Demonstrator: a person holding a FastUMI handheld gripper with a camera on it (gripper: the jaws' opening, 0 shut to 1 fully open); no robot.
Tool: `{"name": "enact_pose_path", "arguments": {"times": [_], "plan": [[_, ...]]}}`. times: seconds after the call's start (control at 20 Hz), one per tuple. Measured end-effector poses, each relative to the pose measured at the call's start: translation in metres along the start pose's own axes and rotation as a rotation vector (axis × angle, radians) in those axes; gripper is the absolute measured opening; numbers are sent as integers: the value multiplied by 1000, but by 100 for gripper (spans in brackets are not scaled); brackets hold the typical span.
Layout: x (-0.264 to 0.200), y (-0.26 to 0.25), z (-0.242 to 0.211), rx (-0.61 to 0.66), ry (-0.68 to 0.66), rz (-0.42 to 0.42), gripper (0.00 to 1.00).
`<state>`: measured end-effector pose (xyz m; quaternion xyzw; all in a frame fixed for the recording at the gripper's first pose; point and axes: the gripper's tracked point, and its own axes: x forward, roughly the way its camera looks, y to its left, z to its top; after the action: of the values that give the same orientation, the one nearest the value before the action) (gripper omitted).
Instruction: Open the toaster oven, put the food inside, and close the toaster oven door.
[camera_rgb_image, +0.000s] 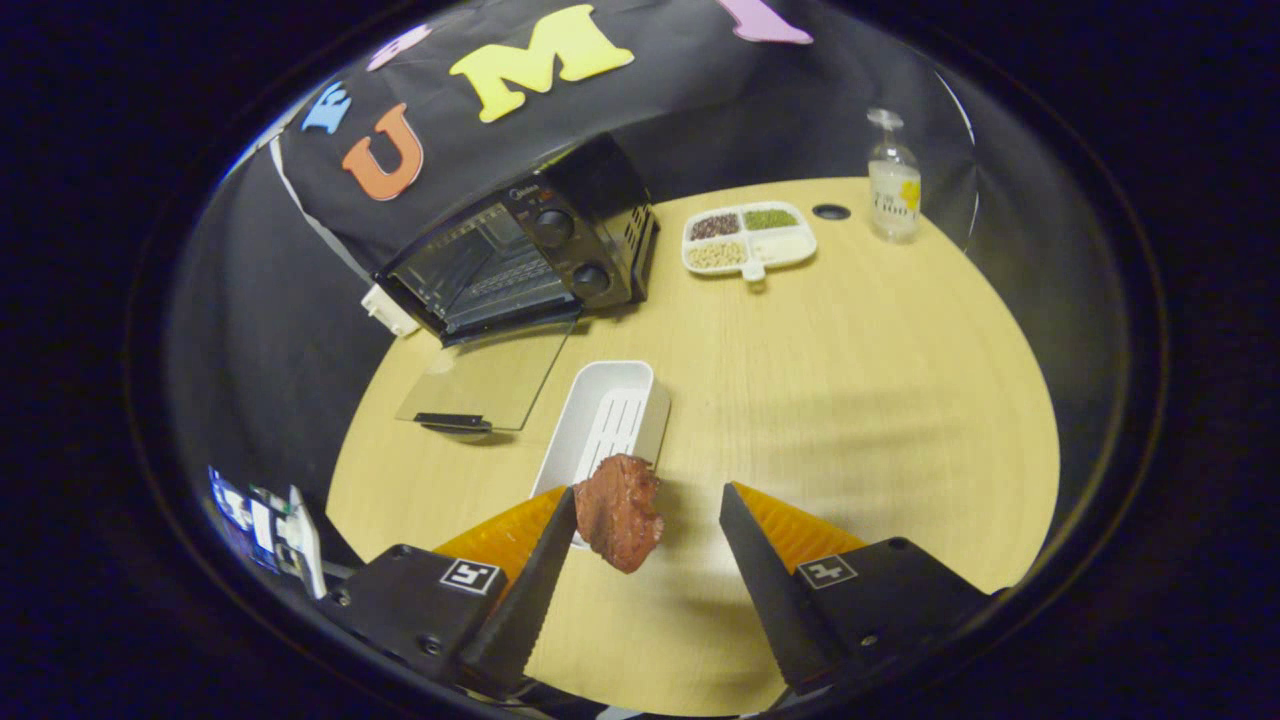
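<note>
The tool (648, 520) is seen with its two fingers spread wide apart over a round wooden desk (850, 400). A reddish-brown piece of meat (620, 510) is seen between the fingers, lying against the inner side of the left finger (545, 560), while the right finger (755, 560) is kept well apart from it; whether the meat is lifted off the desk cannot be told. Just beyond the meat a white tray (605, 420) with a ribbed bottom is set on the desk. Farther beyond, a black toaster oven (530, 250) is placed at the desk's far left, its glass door (490, 385) folded down flat and open, a wire rack visible inside. Small lettering is carried above its two knobs, too small to be read. To the right of the oven a white divided dish (750, 240) of beans and grains is laid, and beside it a clear bottle (893, 180) is stood, its label unreadable.
</note>
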<state>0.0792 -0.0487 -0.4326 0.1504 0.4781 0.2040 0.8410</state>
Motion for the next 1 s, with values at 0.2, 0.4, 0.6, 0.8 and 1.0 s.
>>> {"name": "enact_pose_path", "arguments": {"times": [0.2,0.4,0.6,0.8,1.0], "plan": [[9,14,-3,84,72,152,67],[15,19,-4,179,112,190,28],[11,20,-2,206,146,199,17],[-8,37,20,207,77,175,16],[-27,78,54,237,-50,173,16]]}}
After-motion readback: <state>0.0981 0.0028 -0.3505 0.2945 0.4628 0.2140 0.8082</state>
